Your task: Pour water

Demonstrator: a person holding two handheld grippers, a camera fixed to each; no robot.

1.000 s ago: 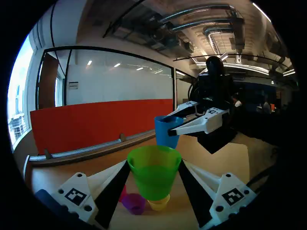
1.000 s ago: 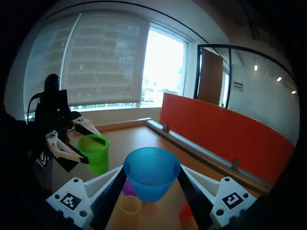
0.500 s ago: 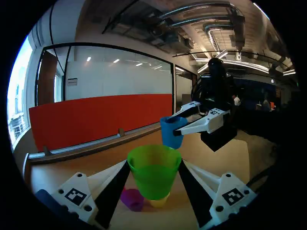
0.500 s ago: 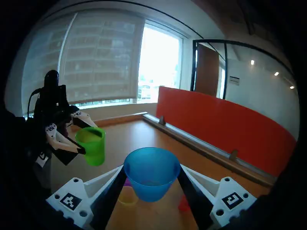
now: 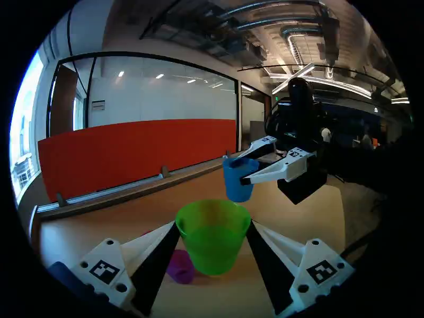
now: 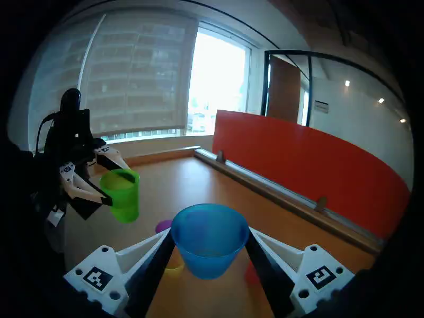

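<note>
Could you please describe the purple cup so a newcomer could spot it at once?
Start at the wooden table before the red partition. Below the green cup in the left gripper is the purple cup; its neighbours are a yellow cup and a red cup.

Green cup (image 5: pixel 213 241) and blue cup (image 6: pixel 210 246) recorded, both translucent; purple cup (image 5: pixel 180 266) noted. Left gripper (image 5: pixel 212 225) and right gripper (image 6: pixel 209 231) logged white, black-lined, with black-and-white square markers. Partition (image 5: pixel 132 148) red-orange; table (image 5: pixel 127 228) light wood.
</note>
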